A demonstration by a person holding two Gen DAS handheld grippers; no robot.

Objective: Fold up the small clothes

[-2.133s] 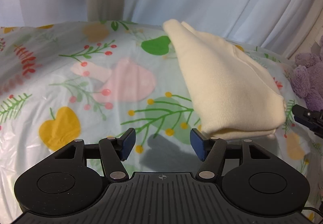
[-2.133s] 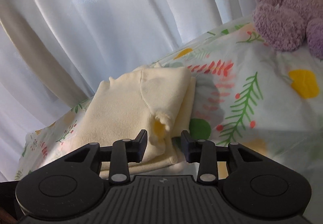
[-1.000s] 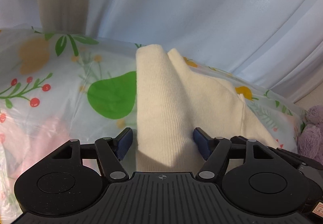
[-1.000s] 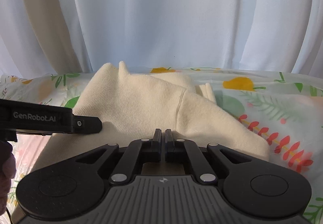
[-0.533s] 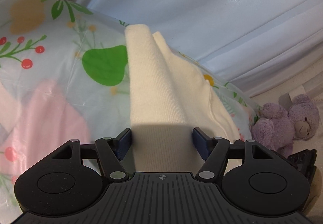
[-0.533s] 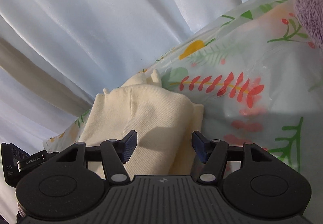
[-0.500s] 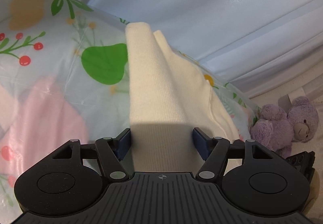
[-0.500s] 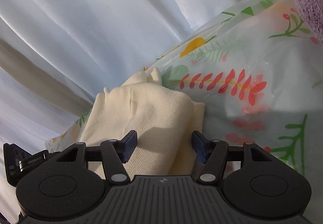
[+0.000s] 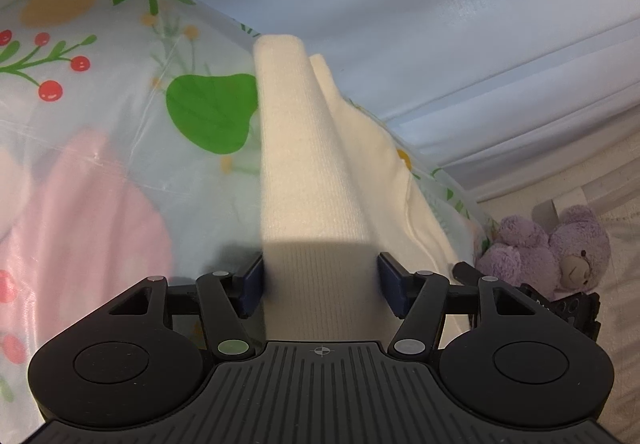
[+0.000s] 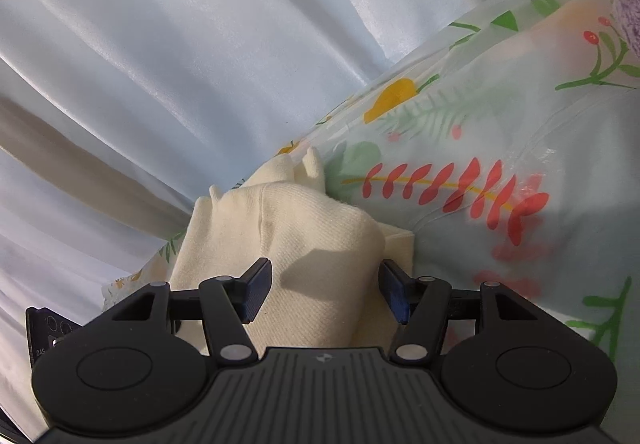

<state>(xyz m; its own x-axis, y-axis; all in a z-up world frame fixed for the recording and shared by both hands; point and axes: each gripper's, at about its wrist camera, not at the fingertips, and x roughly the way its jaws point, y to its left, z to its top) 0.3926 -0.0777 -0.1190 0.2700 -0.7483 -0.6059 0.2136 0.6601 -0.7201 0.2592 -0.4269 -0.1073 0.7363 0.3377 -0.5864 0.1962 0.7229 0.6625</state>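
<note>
While lying folded, cream garment point(image 9: 312, 171) runs lengthwise away (narrow end far), both jaws spread, straddling it.

You have one folded cream garment point(image 9: 312, 179) on one floral plastic sheet point(image 9: 100, 147). You hold two grippers, the left gripper point(image 9: 320, 280) and the right gripper point(image 10: 324, 286). One purple teddy bear point(image 9: 560, 248) sits off to the side.
</note>
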